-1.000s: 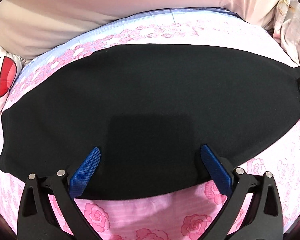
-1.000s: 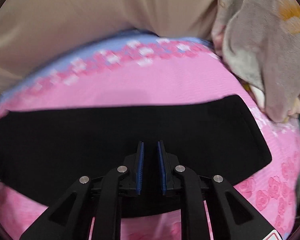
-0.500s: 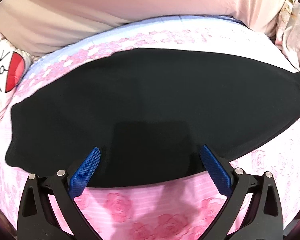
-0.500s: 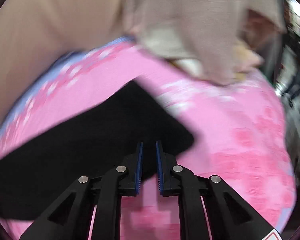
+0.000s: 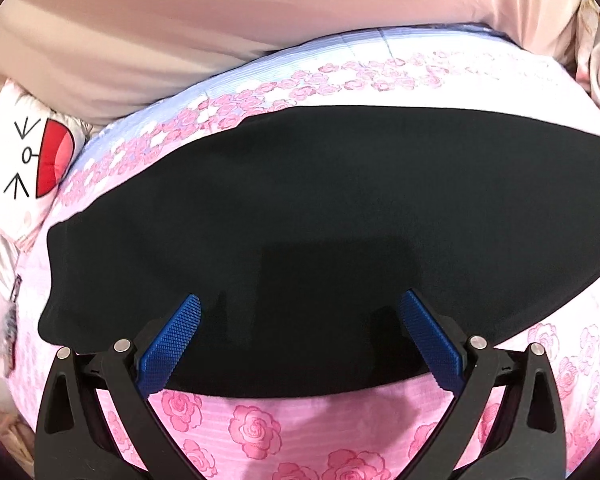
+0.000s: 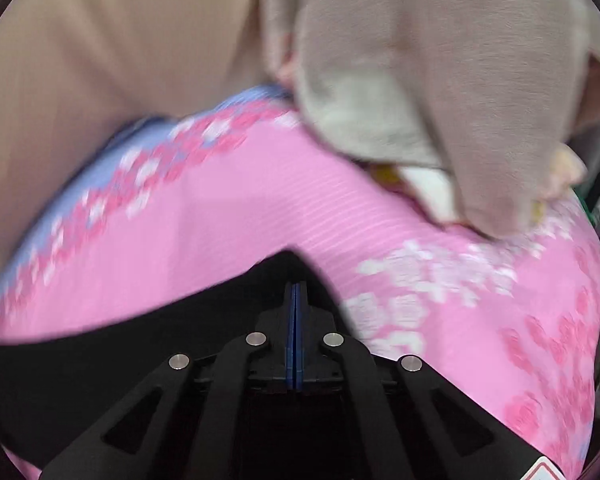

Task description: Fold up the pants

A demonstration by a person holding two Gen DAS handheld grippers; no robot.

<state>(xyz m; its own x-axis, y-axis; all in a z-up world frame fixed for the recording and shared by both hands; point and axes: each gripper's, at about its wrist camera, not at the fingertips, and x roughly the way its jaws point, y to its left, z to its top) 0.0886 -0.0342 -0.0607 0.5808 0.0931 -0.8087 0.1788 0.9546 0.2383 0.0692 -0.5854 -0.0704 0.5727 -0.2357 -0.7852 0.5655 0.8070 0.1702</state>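
Pink bed [image 5: 260, 428] holds black pants [image 5: 320, 220] lying long, more folds left; left tongs [image 5: 300, 336] apart, right tongs [image 6: 296, 312] pinched on pants corner.

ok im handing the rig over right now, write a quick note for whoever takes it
Left claw: open, holding nothing, poised over the near edge of the black pants.
Right claw: pads shut at a corner of the pants; the view is blurred, so a firm grip on the cloth can't be confirmed.
The pants lie flat as a long band on the pink rose sheet.
Done: band laid out smooth.
Left: likely carry the right-hand end across, then flatten.
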